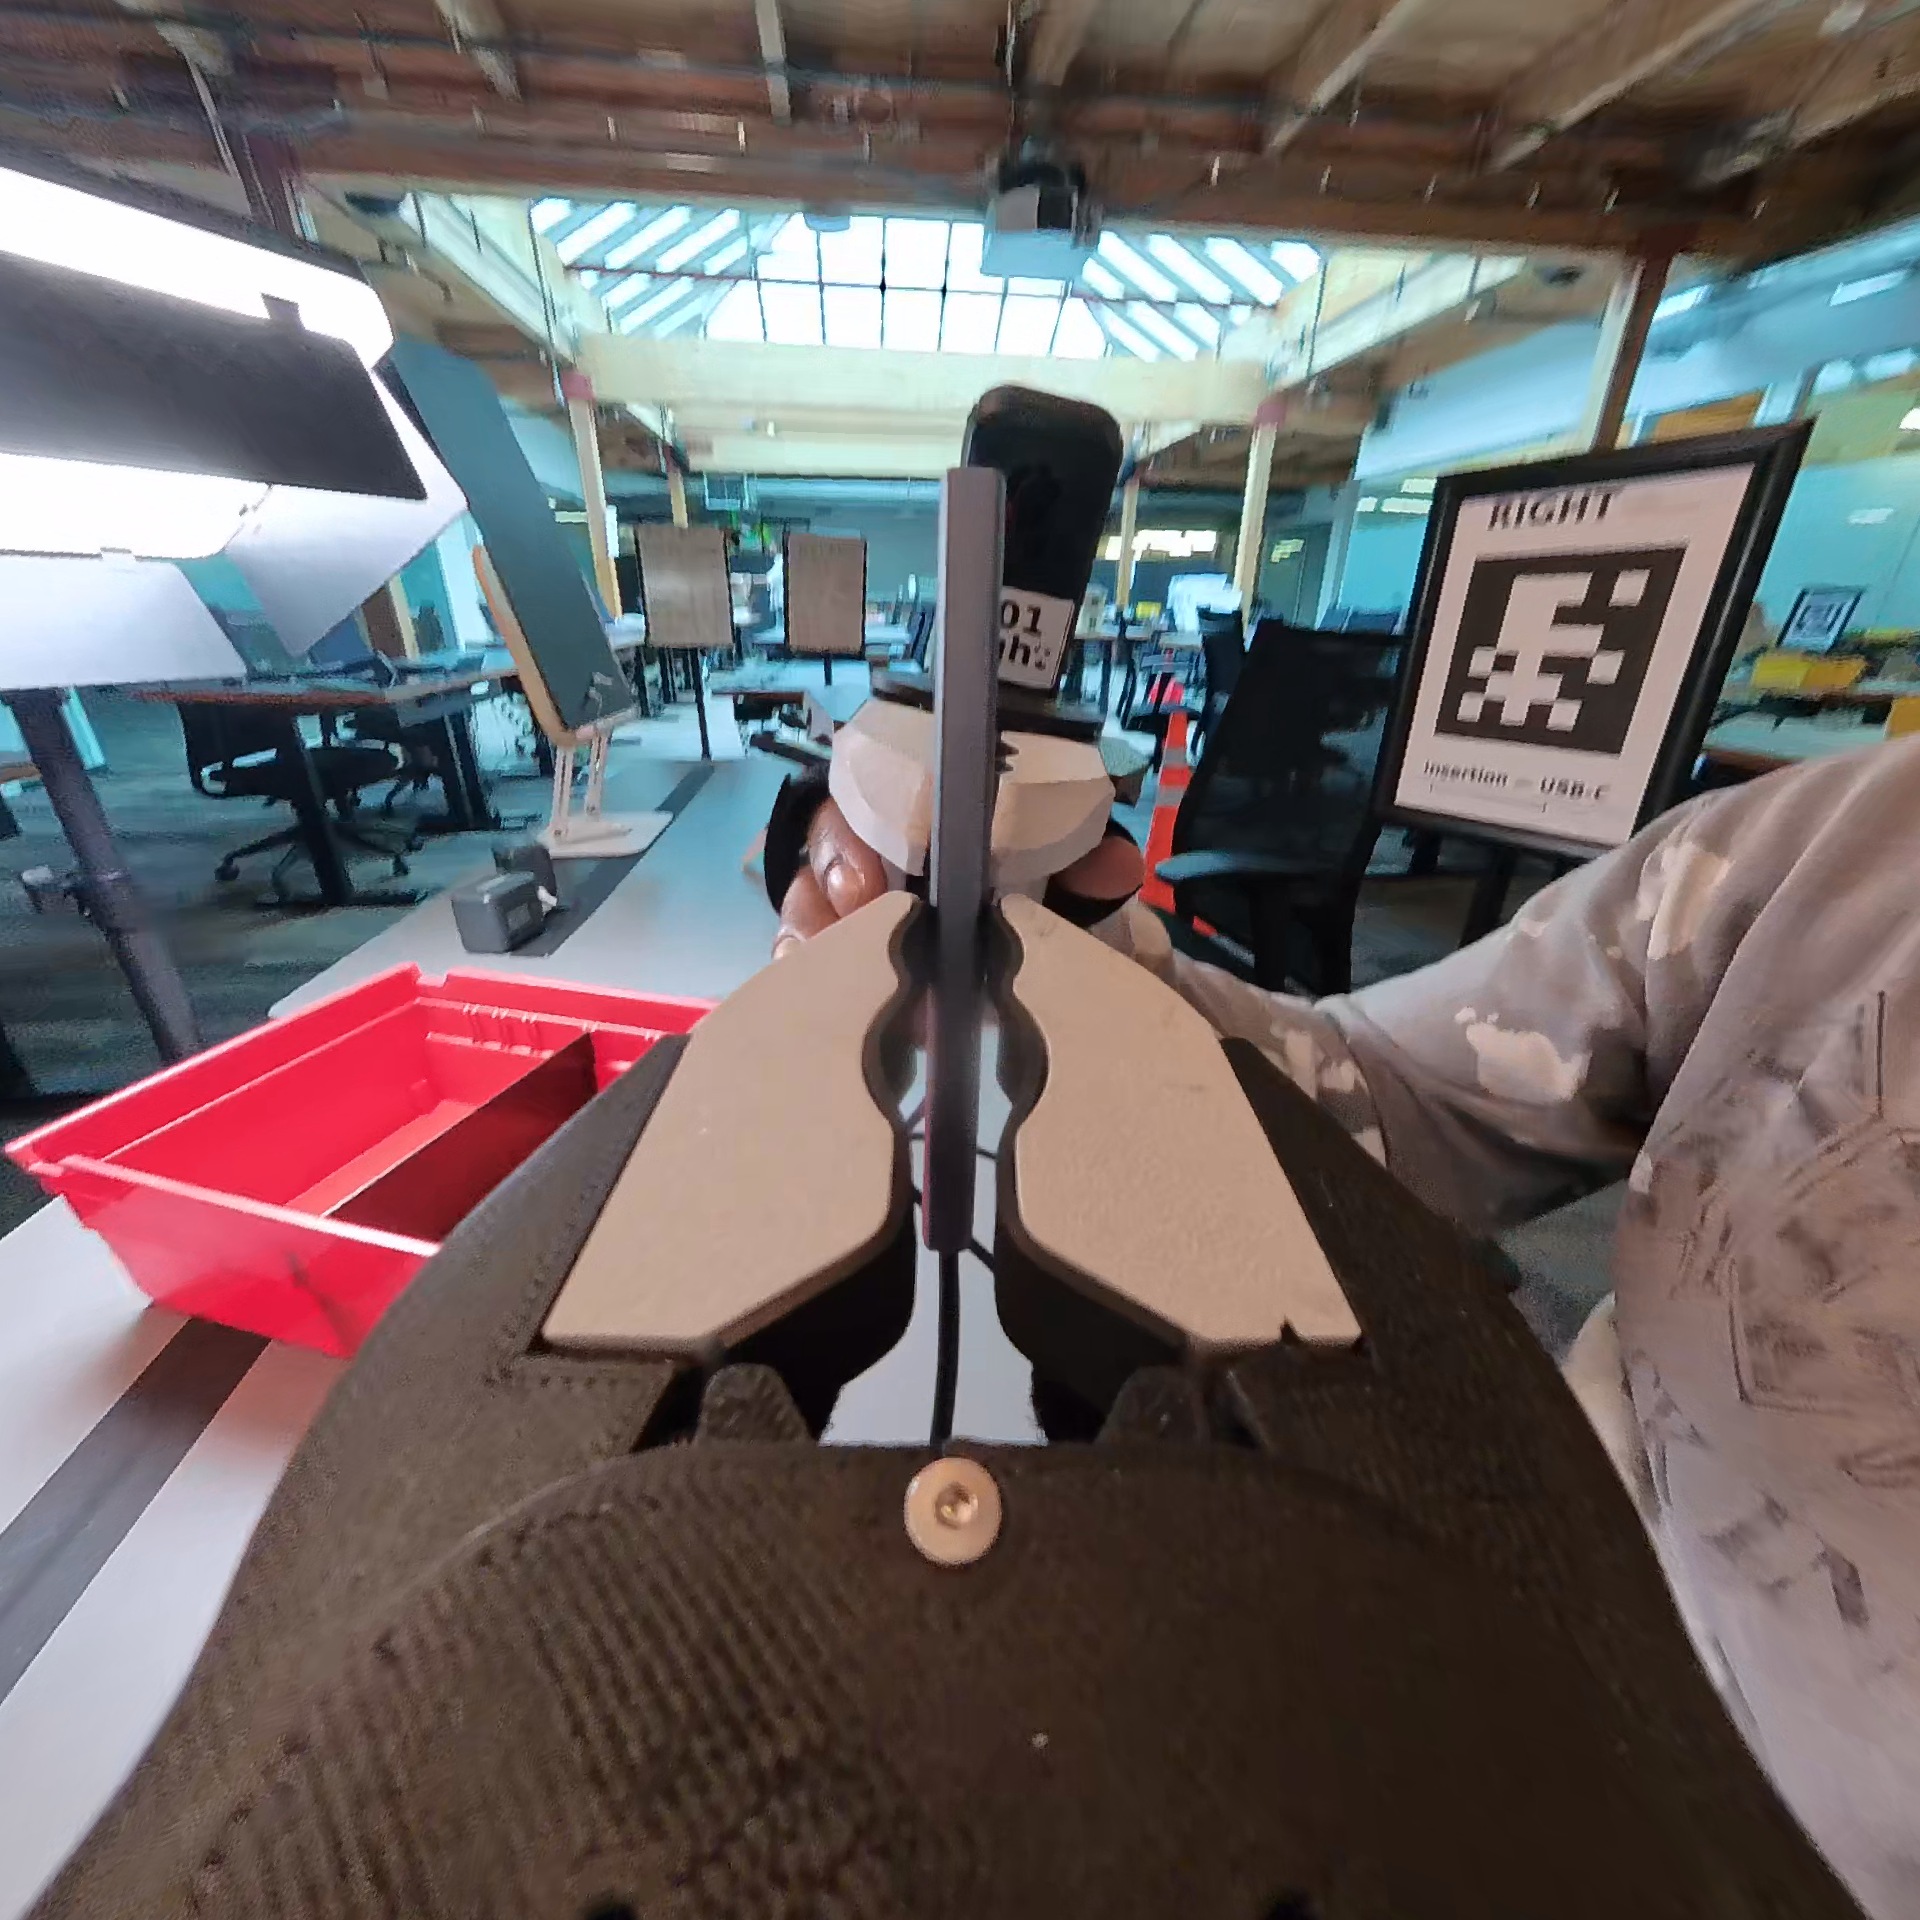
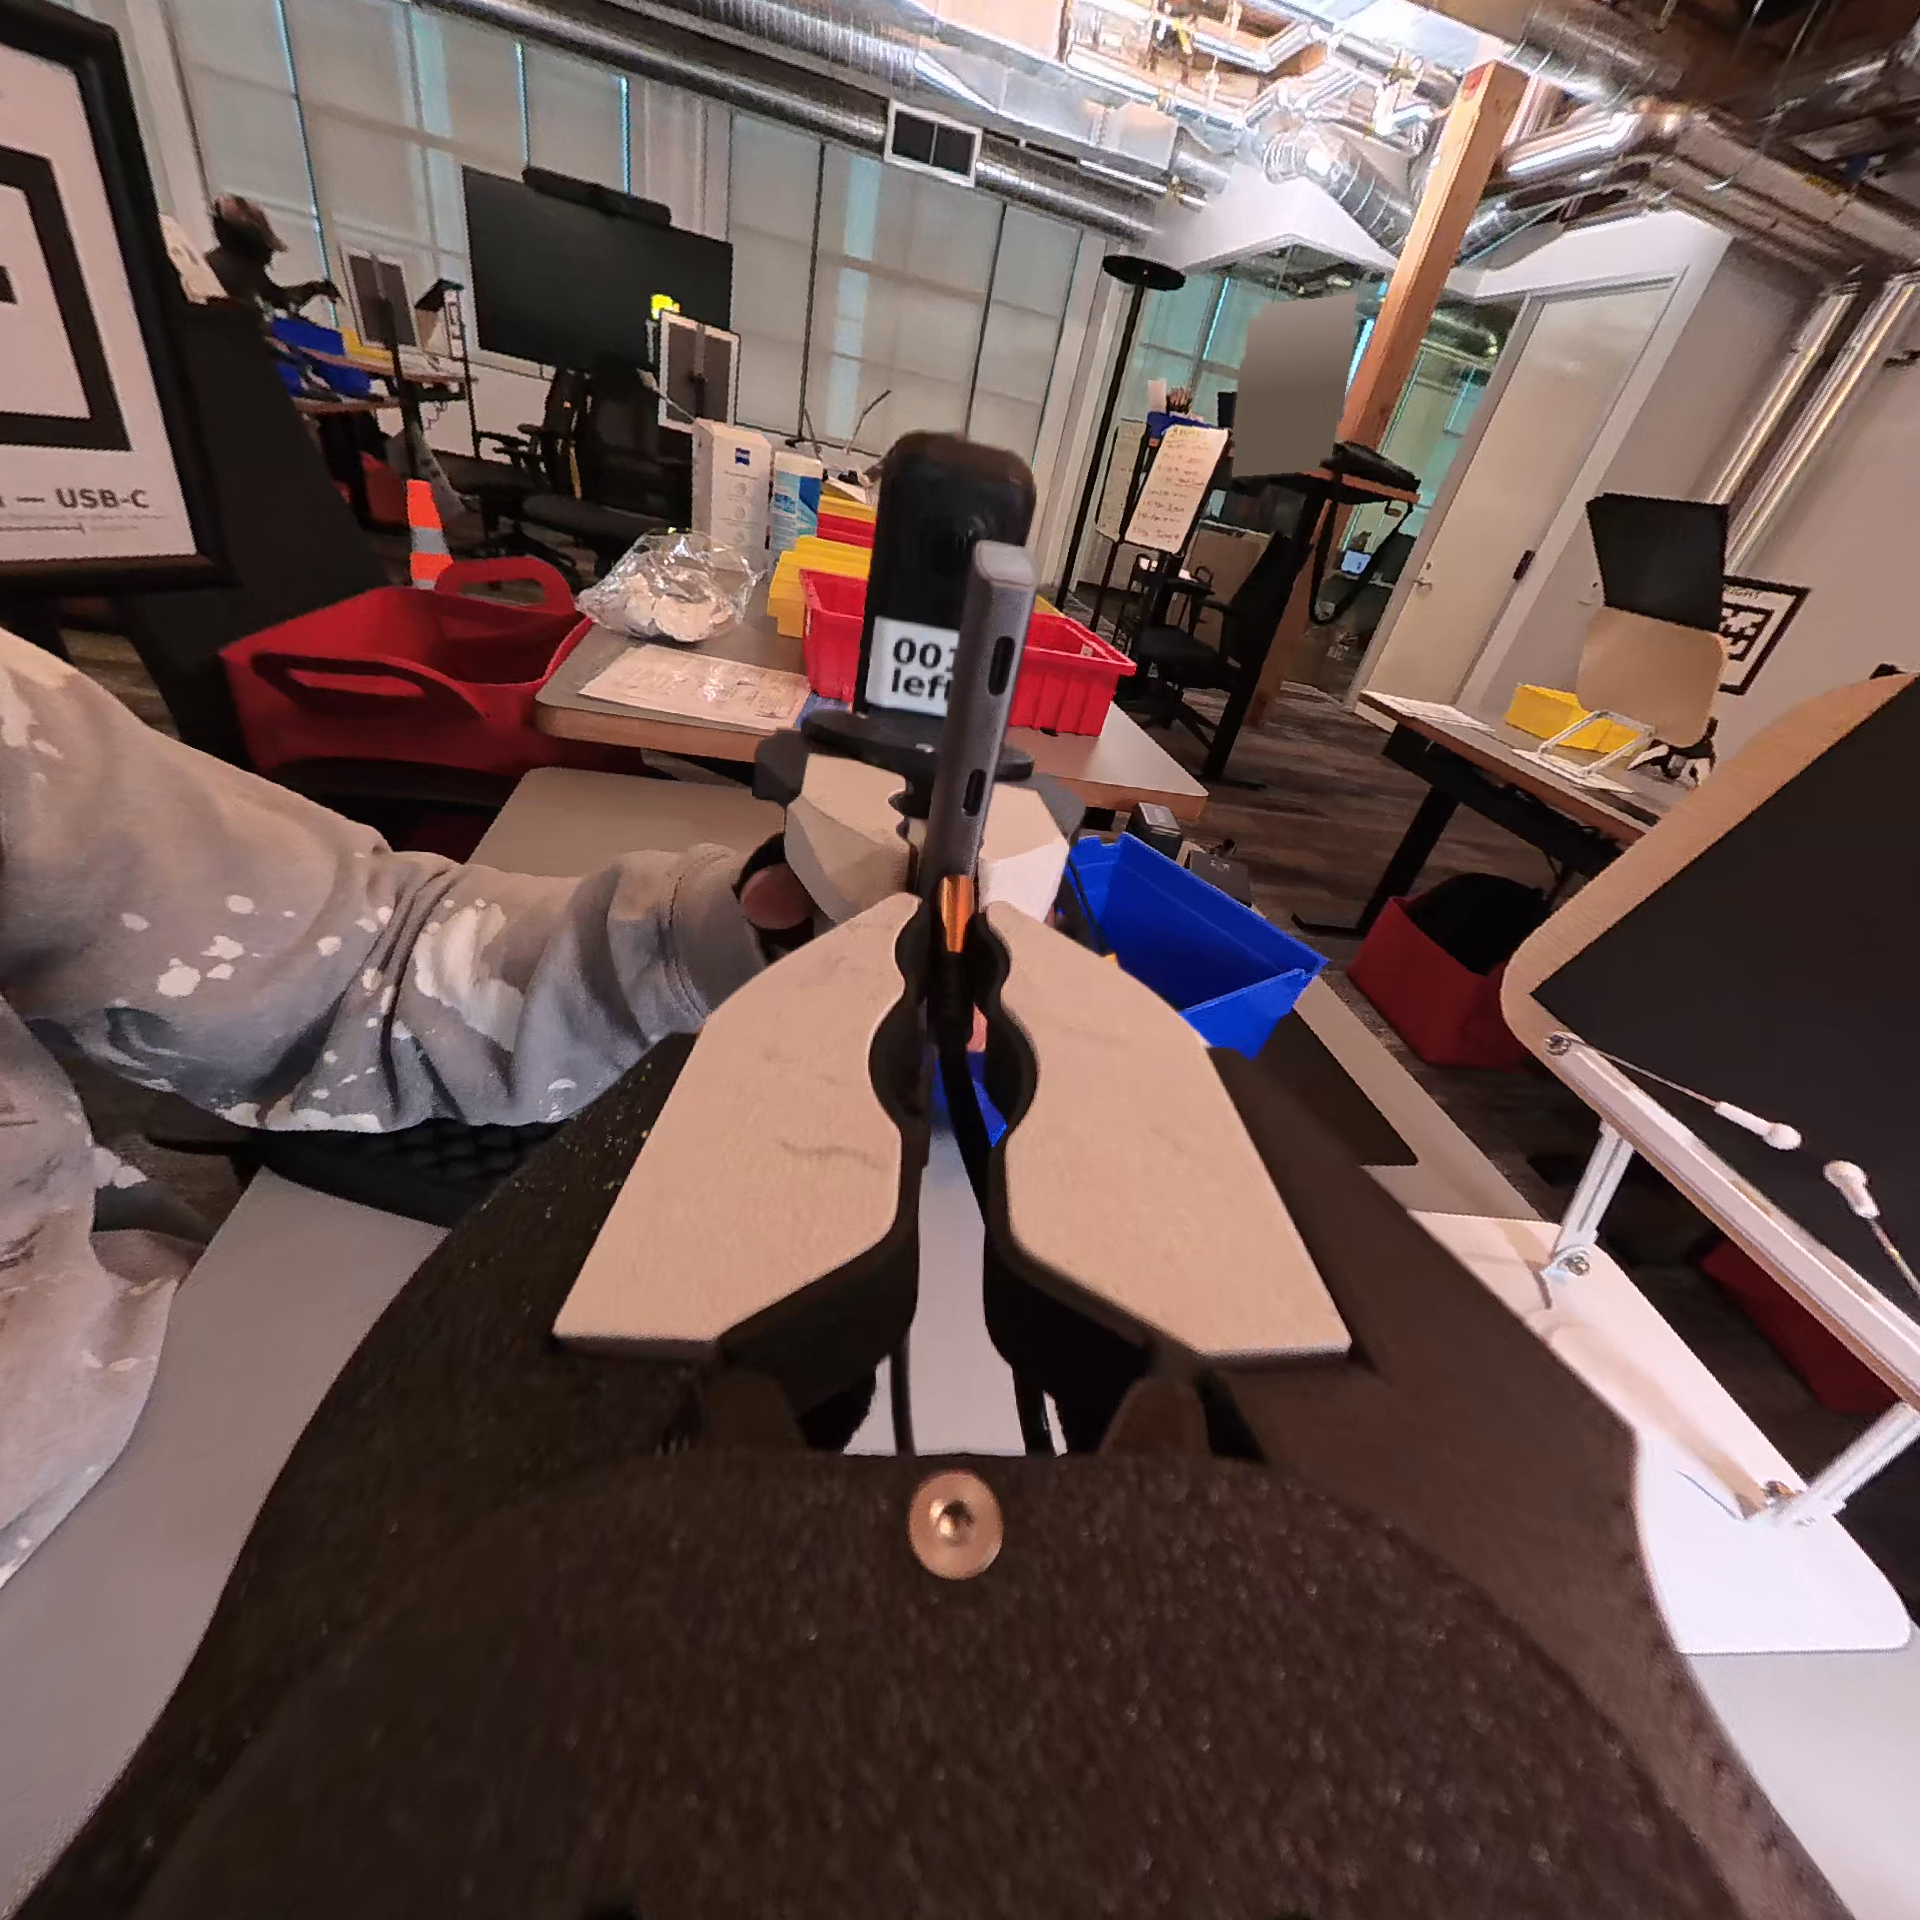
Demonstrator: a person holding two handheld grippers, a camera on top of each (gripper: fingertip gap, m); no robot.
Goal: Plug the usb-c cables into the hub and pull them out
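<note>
My left gripper [image 1: 954, 920] is shut on a thin grey hub [image 1: 966, 675], which stands edge-on and points forward and upward. A thin black cable [image 1: 943, 1351] runs back from the hub's rear end. My right gripper [image 2: 956, 920] is shut on a black usb-c cable [image 2: 951, 1049], just behind its orange-collared plug [image 2: 956, 909]. The plug meets the near lower end of the hub [image 2: 982, 707]; I cannot tell how deep it sits. Two empty ports show on the hub's side. The two grippers face each other, tips close together, and each shows in the other's view: the right gripper [image 1: 883, 790] and the left gripper [image 2: 852, 831].
A red divided tray [image 1: 312, 1143] sits on the white table at my left. A blue bin [image 2: 1184, 935] lies beyond the right gripper. A tilted black board on a stand [image 2: 1745, 987] with a white base [image 2: 1714, 1538] is at the right. A framed marker sign [image 1: 1579, 644] stands behind. A person's grey sleeve [image 2: 312, 956] reaches in. Less than 4 cm separates the two grippers' tips.
</note>
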